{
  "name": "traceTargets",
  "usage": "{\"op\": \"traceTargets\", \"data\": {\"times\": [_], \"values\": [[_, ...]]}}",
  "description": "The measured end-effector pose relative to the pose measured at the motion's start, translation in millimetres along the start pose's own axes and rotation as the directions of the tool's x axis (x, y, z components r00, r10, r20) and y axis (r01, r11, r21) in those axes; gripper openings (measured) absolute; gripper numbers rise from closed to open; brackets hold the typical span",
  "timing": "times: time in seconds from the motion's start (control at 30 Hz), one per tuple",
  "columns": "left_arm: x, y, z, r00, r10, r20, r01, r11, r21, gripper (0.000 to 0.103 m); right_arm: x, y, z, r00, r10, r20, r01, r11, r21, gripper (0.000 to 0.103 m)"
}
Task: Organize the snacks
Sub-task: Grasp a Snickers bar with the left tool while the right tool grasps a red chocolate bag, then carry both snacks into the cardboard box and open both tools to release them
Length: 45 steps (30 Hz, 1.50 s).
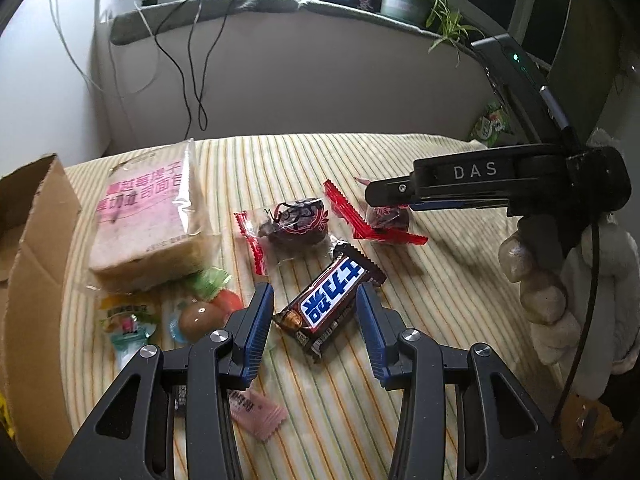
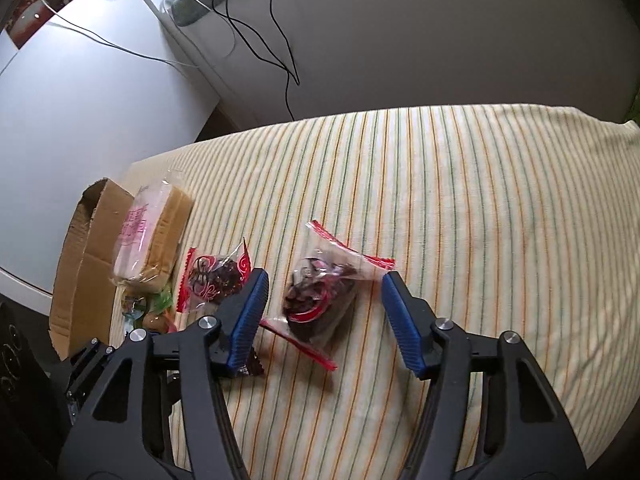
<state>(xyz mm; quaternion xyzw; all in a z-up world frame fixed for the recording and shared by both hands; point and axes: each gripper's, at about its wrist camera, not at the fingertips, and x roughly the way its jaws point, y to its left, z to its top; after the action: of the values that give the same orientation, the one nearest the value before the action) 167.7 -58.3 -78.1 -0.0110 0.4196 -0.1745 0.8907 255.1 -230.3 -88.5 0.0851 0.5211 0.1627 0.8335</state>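
A brown Snickers bar (image 1: 332,300) lies slantwise on the striped cloth between the blue pads of my left gripper (image 1: 314,320). The jaws stand open around it, and no pad presses on it. My right gripper (image 2: 324,308) hangs open over a dark snack in a clear, red-edged wrapper (image 2: 316,304). That snack sits between the pads with gaps on both sides; only a wrapper corner comes near the right pad. In the left wrist view the right gripper (image 1: 384,196) hovers just above this snack (image 1: 388,220). A second dark wrapped snack (image 1: 296,220) lies to its left.
An open cardboard box (image 1: 36,240) stands at the left edge, with a wrapped bread loaf (image 1: 148,216) beside it. Jelly cups (image 1: 128,320) and a pink sachet (image 1: 256,412) lie near my left fingers. A gloved hand (image 1: 560,280) holds the right gripper. Cables hang behind the table.
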Motion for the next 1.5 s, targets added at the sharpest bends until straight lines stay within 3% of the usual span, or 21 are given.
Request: {"op": "traceTargets", "data": {"times": [0.1,0.17,0.3,0.37,0.6,0.77,0.93,1.23,1.5], "values": [[7,-4,2,1.0,-0.01,-0.016,0.011,1.0,0.025,0.042,4,-1,1,1.0,0.0,-0.015,0.0,1.0,-0.001,0.06],[13,-7,3,1.0,-0.01,-0.028,0.011,0.999,0.037,0.042,8,0,1,1.0,0.001,-0.026,-0.002,1.0,-0.008,0.05],[19,-11,4,0.999,-0.005,-0.039,0.007,0.998,0.066,0.042,12,-1,-1,0.999,0.004,-0.037,-0.004,1.0,-0.013,0.048],[22,-13,4,0.999,-0.005,-0.048,0.009,0.997,0.074,0.042,13,1,0,0.999,0.005,-0.039,-0.006,1.0,-0.021,0.042],[33,-19,4,0.998,0.006,-0.059,-0.001,0.996,0.086,0.041,11,-1,-1,0.999,0.009,-0.04,-0.01,1.0,-0.028,0.038],[38,-21,7,0.998,0.006,-0.056,-0.001,0.996,0.094,0.026,4,-5,-4,0.999,0.002,-0.036,-0.003,0.999,-0.033,0.037],[41,-27,7,0.999,-0.001,-0.051,0.006,0.996,0.091,0.027,1,-6,-6,1.0,-0.007,-0.03,0.006,0.999,-0.034,0.036],[13,-18,-3,0.999,-0.041,-0.007,0.042,0.997,0.064,0.026,-12,-13,-9,1.0,-0.019,-0.006,0.019,0.999,-0.025,0.036],[-24,-10,-6,0.998,-0.033,0.06,0.03,0.999,0.045,0.026,-34,-2,-10,0.999,-0.028,0.038,0.03,0.998,-0.053,0.036]]}}
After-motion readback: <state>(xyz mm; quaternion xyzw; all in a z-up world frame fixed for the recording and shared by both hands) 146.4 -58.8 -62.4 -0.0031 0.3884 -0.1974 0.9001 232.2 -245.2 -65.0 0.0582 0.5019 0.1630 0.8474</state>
